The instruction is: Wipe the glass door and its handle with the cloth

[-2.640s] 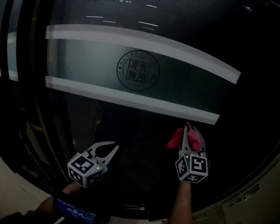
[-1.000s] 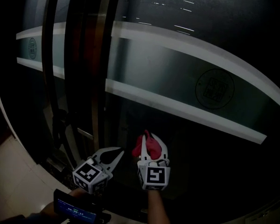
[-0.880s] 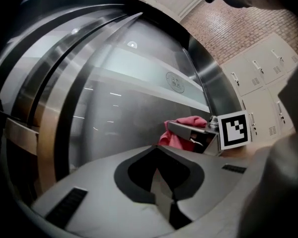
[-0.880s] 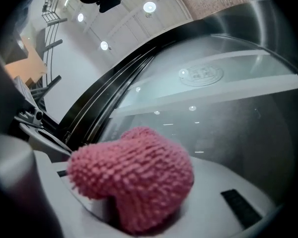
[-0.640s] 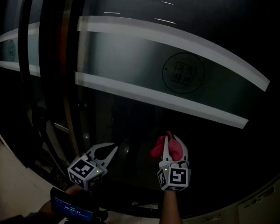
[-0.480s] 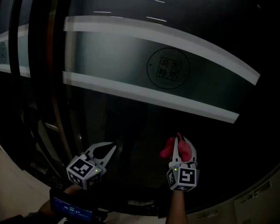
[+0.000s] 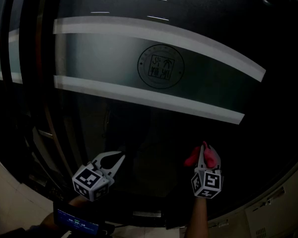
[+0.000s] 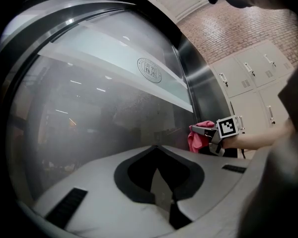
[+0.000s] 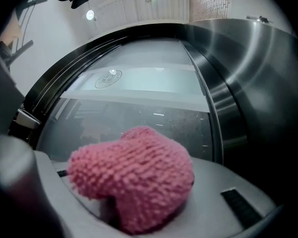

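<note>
The dark glass door (image 7: 154, 128) fills the head view, crossed by a frosted band (image 7: 99, 53) with a round logo (image 7: 161, 66). My right gripper (image 7: 204, 148) is shut on a pink knitted cloth (image 7: 192, 157), which it holds against the lower glass below the band's right part. In the right gripper view the cloth (image 9: 134, 177) bulges between the jaws, with the glass (image 9: 139, 118) just beyond. My left gripper (image 7: 111, 158) hangs open and empty to the left, close to the glass. The left gripper view shows the right gripper (image 8: 204, 131) and the cloth (image 8: 195, 141). A vertical handle bar (image 7: 45, 118) runs at the left.
Dark door frames (image 7: 10, 83) stand at the far left. A brushed metal post (image 9: 233, 83) borders the glass on the right. White lockers (image 8: 253, 78) and a brick wall (image 8: 238, 29) lie beyond it. Pale floor (image 7: 5, 202) shows at the lower left.
My right gripper has carried the cloth rightward along the lower glass, away from the left gripper. The head view has swung right. The left gripper has stayed open in about the same place.
</note>
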`<state>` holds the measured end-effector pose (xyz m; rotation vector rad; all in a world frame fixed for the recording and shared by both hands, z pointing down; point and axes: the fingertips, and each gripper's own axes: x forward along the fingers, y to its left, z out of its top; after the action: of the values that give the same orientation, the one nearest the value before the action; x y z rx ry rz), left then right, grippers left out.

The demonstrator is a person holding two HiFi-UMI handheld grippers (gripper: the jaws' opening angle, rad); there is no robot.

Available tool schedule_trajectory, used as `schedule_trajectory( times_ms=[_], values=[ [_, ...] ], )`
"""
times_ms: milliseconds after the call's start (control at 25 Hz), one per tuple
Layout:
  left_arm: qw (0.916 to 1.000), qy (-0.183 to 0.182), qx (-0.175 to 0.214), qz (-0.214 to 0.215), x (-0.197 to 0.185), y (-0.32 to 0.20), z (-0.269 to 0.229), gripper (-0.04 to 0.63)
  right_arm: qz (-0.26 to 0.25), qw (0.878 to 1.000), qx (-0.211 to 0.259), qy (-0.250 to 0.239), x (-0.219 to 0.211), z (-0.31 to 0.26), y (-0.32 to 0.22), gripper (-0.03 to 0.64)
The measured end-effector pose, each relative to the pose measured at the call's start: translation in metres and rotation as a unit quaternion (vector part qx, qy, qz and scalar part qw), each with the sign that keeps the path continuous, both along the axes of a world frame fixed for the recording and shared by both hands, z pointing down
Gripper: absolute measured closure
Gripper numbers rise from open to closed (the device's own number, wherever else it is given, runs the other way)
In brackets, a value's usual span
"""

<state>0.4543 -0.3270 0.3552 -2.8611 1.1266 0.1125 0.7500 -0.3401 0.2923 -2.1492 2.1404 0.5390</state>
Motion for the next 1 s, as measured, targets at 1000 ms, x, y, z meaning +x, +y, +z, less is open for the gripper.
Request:
schedule_trajectory(
  times_ms=[1000],
  values=[
    [0.9918, -0.005, -0.002, -0.128, -0.178, -0.007, 0.009, 0.580, -0.316, 0.949, -0.008, -0.008, -0.438, 0.045, -0.038, 0.563]
  ],
)
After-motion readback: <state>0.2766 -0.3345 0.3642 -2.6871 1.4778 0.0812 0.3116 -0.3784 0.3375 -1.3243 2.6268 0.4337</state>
